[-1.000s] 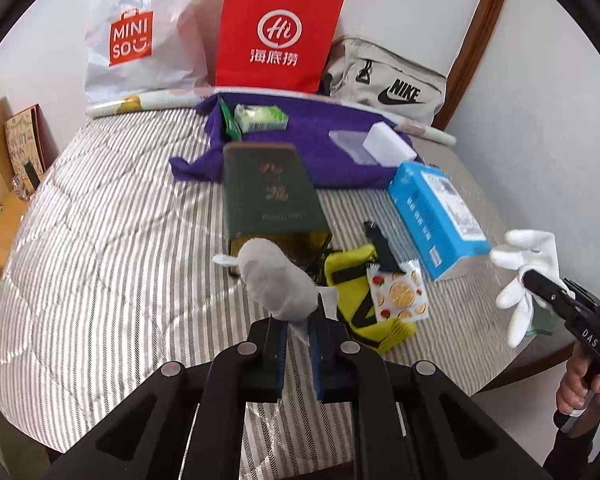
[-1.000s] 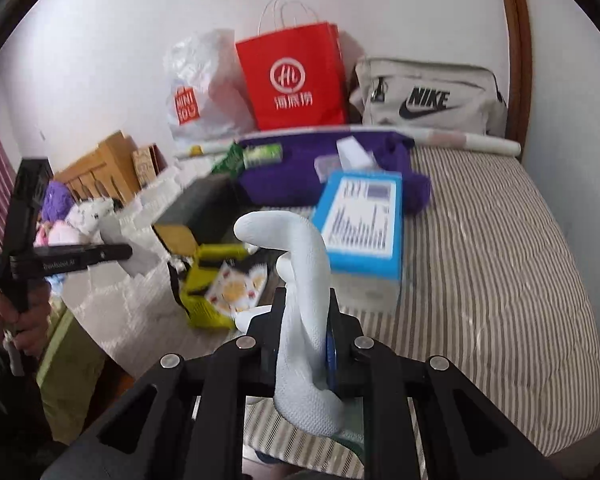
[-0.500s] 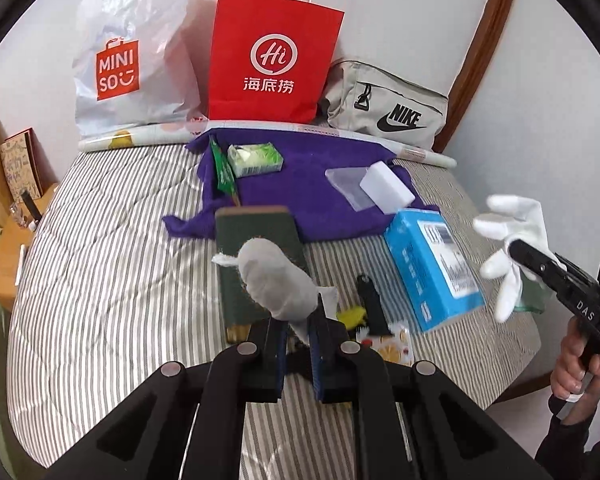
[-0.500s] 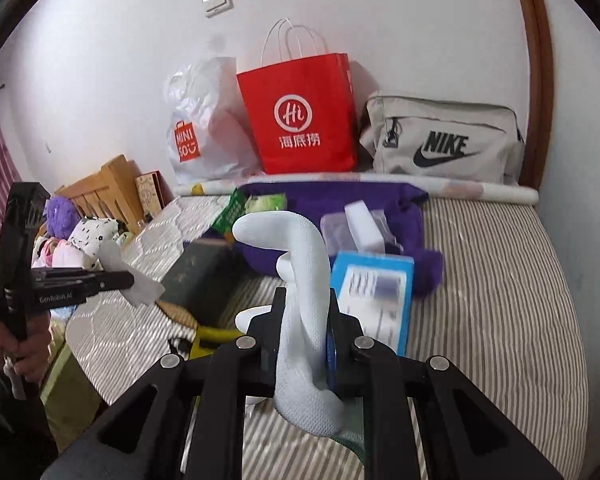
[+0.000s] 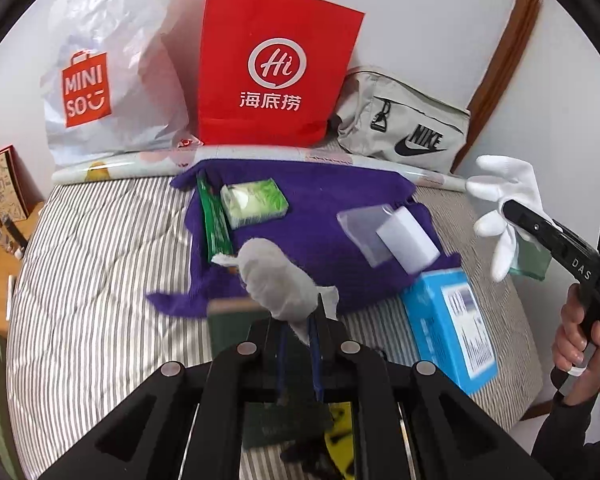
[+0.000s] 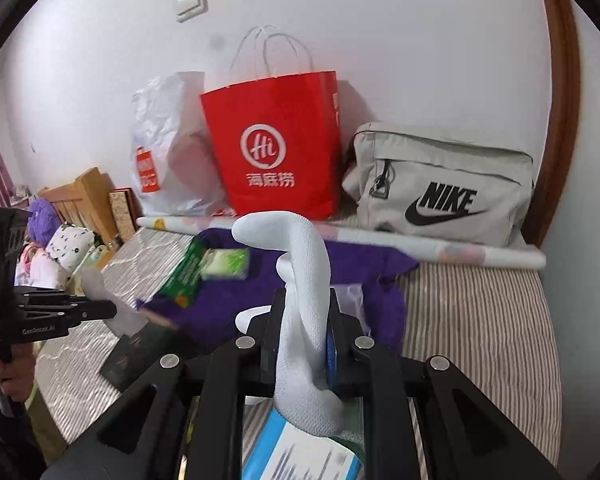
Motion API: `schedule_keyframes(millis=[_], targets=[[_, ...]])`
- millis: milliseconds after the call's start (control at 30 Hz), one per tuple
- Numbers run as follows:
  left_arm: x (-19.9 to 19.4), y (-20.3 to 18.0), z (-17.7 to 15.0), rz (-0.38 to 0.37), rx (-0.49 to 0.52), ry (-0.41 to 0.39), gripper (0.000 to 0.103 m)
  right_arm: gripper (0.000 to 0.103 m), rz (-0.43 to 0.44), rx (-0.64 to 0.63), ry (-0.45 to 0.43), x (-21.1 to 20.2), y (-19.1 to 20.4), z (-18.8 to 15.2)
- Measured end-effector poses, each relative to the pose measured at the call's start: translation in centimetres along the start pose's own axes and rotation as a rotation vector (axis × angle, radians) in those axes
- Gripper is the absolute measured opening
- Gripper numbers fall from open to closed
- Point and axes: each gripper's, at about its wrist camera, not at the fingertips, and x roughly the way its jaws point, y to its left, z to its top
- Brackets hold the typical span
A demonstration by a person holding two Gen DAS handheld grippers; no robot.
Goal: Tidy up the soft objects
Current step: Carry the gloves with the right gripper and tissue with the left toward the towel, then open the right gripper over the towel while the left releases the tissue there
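Observation:
My left gripper (image 5: 300,330) is shut on a grey sock (image 5: 276,278) and holds it in the air over the near edge of a purple cloth (image 5: 320,216) spread on the striped bed. My right gripper (image 6: 302,322) is shut on a white glove (image 6: 304,292), held above the bed; the glove also shows in the left wrist view (image 5: 504,196) at the right. The sock shows at the left in the right wrist view (image 6: 94,284).
On the purple cloth lie a green tissue pack (image 5: 254,202), a green packet (image 5: 214,220) and a white sponge (image 5: 408,238). A blue box (image 5: 452,320) and a dark green box (image 5: 236,322) lie nearer. A red bag (image 5: 274,68), a Miniso bag (image 5: 108,68) and a Nike bag (image 5: 404,130) stand against the wall.
Both grippers have moved forward over the bed toward the purple cloth, each keeping its hold. The yellow item and dark box have dropped below the left fingers.

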Motion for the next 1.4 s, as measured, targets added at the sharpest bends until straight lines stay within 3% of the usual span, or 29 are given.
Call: schedule_keyframes(millis=[300, 500, 1033, 1200, 1267, 1300, 1400], targets=[[4.6, 1.9, 3.5, 0.012, -0.030, 0.037, 0.010, 0.016, -0.075, -0.031, 0.072, 7.6, -3.0, 2.0], [8.0, 3.0, 5.0, -0.055, -0.083, 0.092, 0.010, 0.017, -0.052, -0.050, 0.125, 11.8, -3.6, 2.6], [14.7, 3.6, 5.4, -0.029, -0.069, 0.221, 0.011, 0.020, -0.012, -0.119, 0.293, 19.8, -3.5, 2.5], [15.3, 3.7, 5.4, -0.023, -0.068, 0.234, 0.011, 0.026, -0.002, -0.127, 0.314, 20.6, -3.3, 2.2], [15.3, 3.8, 5.4, -0.020, -0.065, 0.240, 0.013, 0.043, -0.002, -0.145, 0.338, 20.8, -3.0, 2.0], [15.2, 3.8, 5.4, -0.026, -0.065, 0.241, 0.014, 0.045, -0.014, -0.164, 0.348, 21.0, -2.7, 2.0], [14.8, 3.8, 5.4, -0.025, -0.060, 0.243, 0.027, 0.047, -0.037, -0.208, 0.338, 20.6, -1.9, 1.9]])
